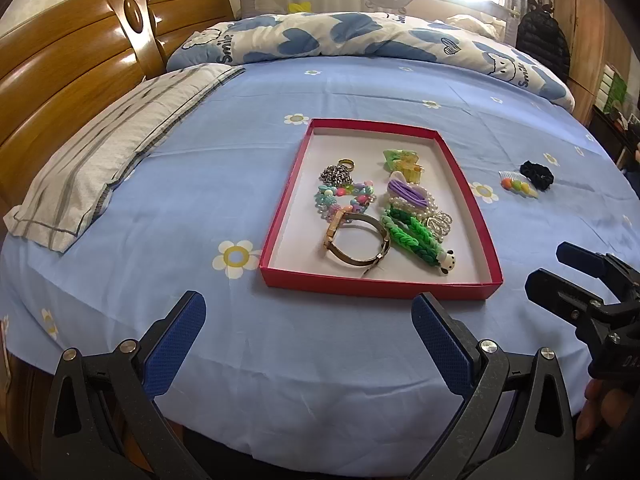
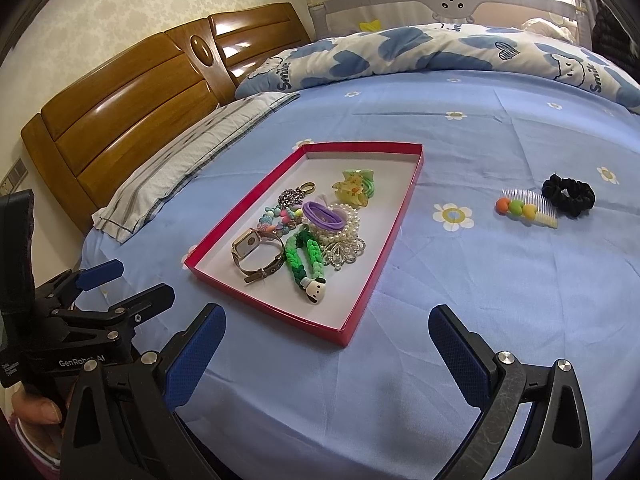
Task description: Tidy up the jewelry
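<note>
Left wrist view: my left gripper (image 1: 308, 320) hangs wide and empty over the blue flower-print bedsheet (image 1: 340, 88), just short of the red tray (image 1: 280, 216). The tray holds the jewelry pile: wristwatch (image 1: 356, 242), green braided strap with panda charm (image 1: 416, 238), beaded bracelet (image 1: 344, 196), pearl pieces with a purple hair tie (image 1: 408, 194), yellow claw clip (image 1: 408, 166). A comb clip with coloured balls (image 1: 518, 186) and a black scrunchie (image 1: 537, 176) lie on the sheet right of the tray, touching or nearly so. Striped pillow (image 1: 112, 160) and wooden headboard (image 1: 68, 76) at left, a cloud-print duvet (image 1: 360, 38) at the far side. My right gripper (image 1: 560, 268) shows at the right edge.

Right wrist view: right gripper (image 2: 326, 344) also wide, holding nothing, near the tray's (image 2: 400, 216) front corner. Comb clip (image 2: 526, 208) and scrunchie (image 2: 568, 194) outside, well apart from the tray. Left gripper (image 2: 132, 280) at left, spread. Patterned wallpaper (image 2: 120, 12) behind the headboard (image 2: 132, 108).
</note>
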Motion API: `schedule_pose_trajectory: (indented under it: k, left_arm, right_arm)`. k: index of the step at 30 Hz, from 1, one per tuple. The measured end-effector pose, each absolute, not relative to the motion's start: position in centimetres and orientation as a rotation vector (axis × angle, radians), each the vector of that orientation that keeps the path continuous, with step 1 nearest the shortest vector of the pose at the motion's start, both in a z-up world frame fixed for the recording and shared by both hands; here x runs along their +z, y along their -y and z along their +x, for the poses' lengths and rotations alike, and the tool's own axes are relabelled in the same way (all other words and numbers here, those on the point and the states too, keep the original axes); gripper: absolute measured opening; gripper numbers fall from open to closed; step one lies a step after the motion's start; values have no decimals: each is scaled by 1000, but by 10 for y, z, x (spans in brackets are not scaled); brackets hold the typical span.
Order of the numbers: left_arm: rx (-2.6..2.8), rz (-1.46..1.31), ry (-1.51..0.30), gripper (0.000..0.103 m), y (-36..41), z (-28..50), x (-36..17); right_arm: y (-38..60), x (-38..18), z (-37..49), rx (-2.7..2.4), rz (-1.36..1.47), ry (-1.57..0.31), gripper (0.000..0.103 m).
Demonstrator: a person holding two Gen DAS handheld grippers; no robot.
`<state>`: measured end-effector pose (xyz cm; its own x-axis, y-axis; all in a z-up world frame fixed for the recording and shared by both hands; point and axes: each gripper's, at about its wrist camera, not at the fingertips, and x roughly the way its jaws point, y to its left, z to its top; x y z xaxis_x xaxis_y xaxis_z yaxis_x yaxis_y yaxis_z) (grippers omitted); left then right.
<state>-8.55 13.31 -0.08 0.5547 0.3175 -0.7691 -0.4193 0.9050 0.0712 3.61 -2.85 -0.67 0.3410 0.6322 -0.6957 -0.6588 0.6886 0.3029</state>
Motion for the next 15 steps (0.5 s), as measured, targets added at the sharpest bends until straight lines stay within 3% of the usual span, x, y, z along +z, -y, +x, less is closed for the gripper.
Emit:
schedule_pose_trajectory:
  k: [15]
  left_arm:
    - [425,-117,-874,103,-131,-84,-2]
  right_arm:
    - [29,-5,36,835,-27,-890,102]
